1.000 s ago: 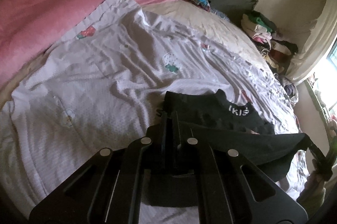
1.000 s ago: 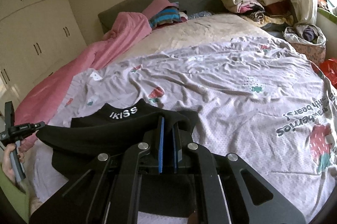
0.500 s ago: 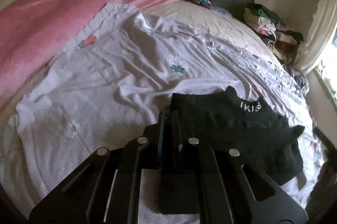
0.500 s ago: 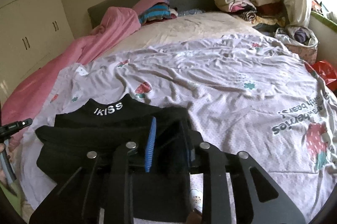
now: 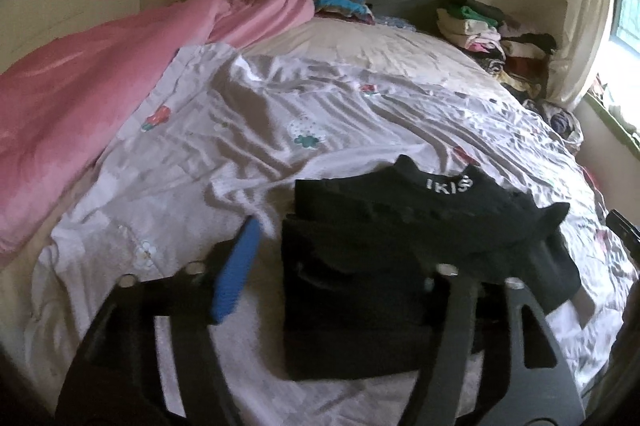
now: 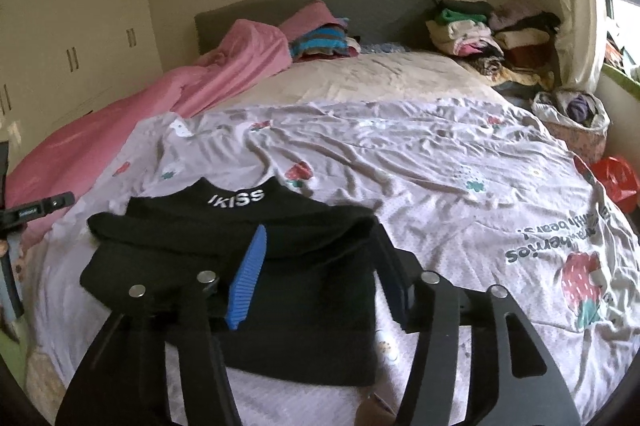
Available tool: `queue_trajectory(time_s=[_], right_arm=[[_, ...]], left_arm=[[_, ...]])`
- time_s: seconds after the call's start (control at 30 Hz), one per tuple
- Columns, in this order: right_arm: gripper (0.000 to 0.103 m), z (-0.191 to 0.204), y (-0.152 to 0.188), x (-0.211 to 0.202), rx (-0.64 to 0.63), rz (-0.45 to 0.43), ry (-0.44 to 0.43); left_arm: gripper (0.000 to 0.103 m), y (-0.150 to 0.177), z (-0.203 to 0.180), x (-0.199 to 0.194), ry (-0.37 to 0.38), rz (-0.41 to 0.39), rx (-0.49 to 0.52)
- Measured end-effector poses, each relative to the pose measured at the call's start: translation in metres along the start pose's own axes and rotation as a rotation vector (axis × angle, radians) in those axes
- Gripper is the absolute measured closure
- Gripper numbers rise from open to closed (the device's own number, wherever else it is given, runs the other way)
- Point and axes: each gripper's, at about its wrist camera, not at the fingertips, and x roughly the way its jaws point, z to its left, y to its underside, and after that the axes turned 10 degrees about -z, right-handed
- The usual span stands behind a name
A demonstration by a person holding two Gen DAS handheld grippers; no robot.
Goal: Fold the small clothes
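While both tools have just been opening, the left hand-held gripper [image 5: 332, 266] stands released, its blue ribbed pad [image 5: 236, 270] far from the other finger, and nothing is pinched. The black knitted garment with white letters on its collar [image 5: 400, 226] lies partly between these fingers, but the pads do not press it. The right hand-held gripper [image 6: 320, 274] is released too, its own blue pad [image 6: 246, 278] hanging over the black cloth without holding it.

The garment lies on the pale lilac bed sheet with strawberry prints [image 6: 440, 177], near the foot of the bed, collar pointing to the headboard. One layer seems laid over another, so I judge that a fold was just put down and let go; this explains why both tools are above its near corners. It looks flat enough to stay as it is.

Further out, a pink blanket [image 5: 100, 97] is pushed to the left edge, probably to keep room for folding. Stacks of folded clothes [image 6: 476, 33] wait beside the grey headboard [image 6: 320, 1], near the window curtain.
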Motion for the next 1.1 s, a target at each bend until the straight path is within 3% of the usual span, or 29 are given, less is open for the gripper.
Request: queue_trajectory(time_s=[0.13, 0.27, 0.33, 0.37, 0.4, 0.43, 0.53, 0.57, 0.9, 1.1], right_arm=[[0.044, 0.012, 0.002, -0.006, -0.027, -0.003, -0.016], [0.044, 0.022, 0.006, -0.008, -0.057, 0.007, -0.036], [0.058, 0.028, 0.009, -0.007, -0.071, 0.020, -0.049], [0.072, 0.033, 0.012, -0.005, -0.089, 0.035, -0.063], [0.080, 0.037, 0.015, -0.003, -0.102, 0.047, -0.072], [0.082, 0.041, 0.018, -0.001, -0.117, 0.058, -0.081], [0.087, 0.049, 0.027, 0.004, -0.142, 0.086, -0.099], [0.087, 0.052, 0.031, 0.007, -0.151, 0.097, -0.102], [0.087, 0.049, 0.065, 0.069, -0.171, 0.266, -0.030], [0.089, 0.038, 0.066, 0.108, -0.140, 0.292, 0.002]], left_arm=[[0.032, 0.004, -0.013, -0.006, 0.031, 0.003, 0.022], [0.032, 0.012, -0.024, -0.009, 0.069, 0.012, 0.028], [0.034, 0.019, -0.031, -0.009, 0.084, 0.023, 0.035], [0.038, 0.022, -0.035, -0.008, 0.092, 0.030, 0.038], [0.050, 0.027, -0.038, -0.007, 0.107, 0.045, 0.041], [0.063, 0.031, -0.041, -0.006, 0.118, 0.055, 0.043], [0.084, 0.044, -0.048, 0.002, 0.123, 0.091, 0.065], [0.086, 0.049, -0.049, 0.007, 0.115, 0.104, 0.075], [0.087, 0.065, -0.035, 0.052, 0.000, 0.166, 0.094], [0.087, 0.056, -0.028, 0.077, -0.028, 0.173, 0.072]])
